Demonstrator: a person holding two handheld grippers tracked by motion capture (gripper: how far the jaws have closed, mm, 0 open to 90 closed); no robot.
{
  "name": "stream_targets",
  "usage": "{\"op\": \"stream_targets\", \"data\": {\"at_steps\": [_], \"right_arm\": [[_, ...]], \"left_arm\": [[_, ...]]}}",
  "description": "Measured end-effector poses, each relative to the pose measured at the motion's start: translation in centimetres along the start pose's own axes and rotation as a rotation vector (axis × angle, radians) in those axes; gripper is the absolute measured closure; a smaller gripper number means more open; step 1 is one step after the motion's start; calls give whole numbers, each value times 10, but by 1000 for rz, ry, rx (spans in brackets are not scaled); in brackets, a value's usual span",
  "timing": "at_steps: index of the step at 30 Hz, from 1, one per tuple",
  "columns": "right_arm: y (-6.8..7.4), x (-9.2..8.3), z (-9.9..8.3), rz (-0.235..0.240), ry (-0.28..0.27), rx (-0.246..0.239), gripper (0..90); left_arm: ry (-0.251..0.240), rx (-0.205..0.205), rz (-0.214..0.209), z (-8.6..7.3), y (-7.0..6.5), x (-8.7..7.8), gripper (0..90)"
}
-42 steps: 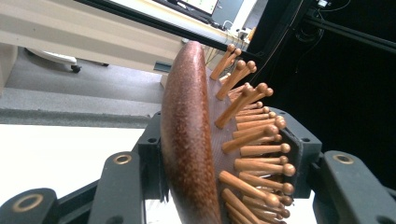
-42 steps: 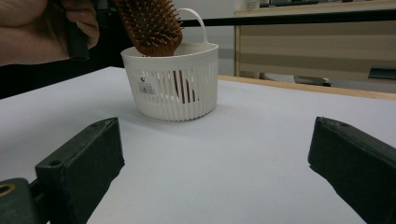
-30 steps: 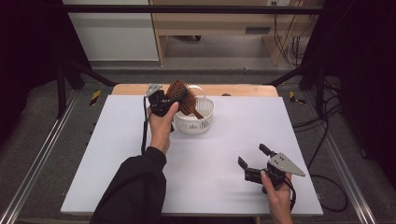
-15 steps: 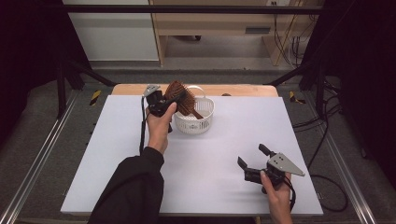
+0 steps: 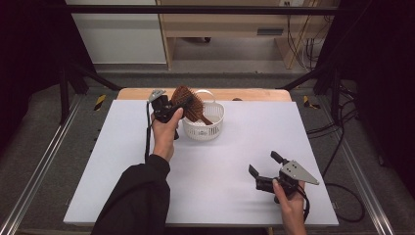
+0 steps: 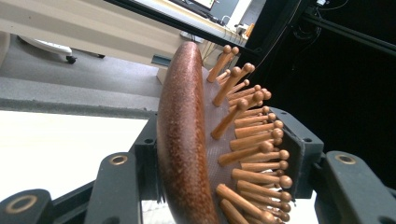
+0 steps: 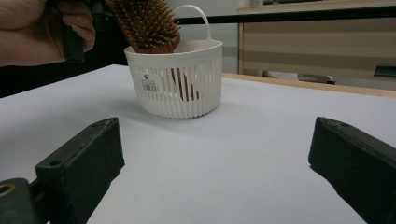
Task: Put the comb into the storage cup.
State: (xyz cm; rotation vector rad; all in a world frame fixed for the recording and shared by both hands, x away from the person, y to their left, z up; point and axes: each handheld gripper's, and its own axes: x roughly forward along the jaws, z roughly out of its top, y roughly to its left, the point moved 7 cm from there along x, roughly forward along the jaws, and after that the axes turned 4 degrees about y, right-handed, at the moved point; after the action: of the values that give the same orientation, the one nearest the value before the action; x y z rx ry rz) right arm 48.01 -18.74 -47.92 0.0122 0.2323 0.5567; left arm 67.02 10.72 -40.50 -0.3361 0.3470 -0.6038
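A brown wooden hairbrush (image 5: 190,102) stands tilted in a small white slatted basket (image 5: 204,129) near the table's far edge, its handle down inside and its bristled head sticking out to the left. My left gripper (image 5: 180,105) is shut on that head; in the left gripper view one pad lies on the wooden back (image 6: 180,140) and the other against the bristle tips (image 6: 268,158). My right gripper (image 5: 264,164) rests low at the front right, open and holding nothing, and points at the basket (image 7: 177,88) and the brush (image 7: 149,21).
The white table top (image 5: 235,147) stretches between the basket and my right gripper. A wooden strip runs along the far edge. Black frame rails flank the table, and cables lie on the floor at the right.
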Motion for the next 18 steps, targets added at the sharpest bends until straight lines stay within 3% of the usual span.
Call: {"op": "stream_targets", "data": {"at_steps": [18], "right_arm": [[0, 0, 0, 1, 2, 1, 36]], "left_arm": [[5, -35, 3, -3, 11, -3, 437]]}}
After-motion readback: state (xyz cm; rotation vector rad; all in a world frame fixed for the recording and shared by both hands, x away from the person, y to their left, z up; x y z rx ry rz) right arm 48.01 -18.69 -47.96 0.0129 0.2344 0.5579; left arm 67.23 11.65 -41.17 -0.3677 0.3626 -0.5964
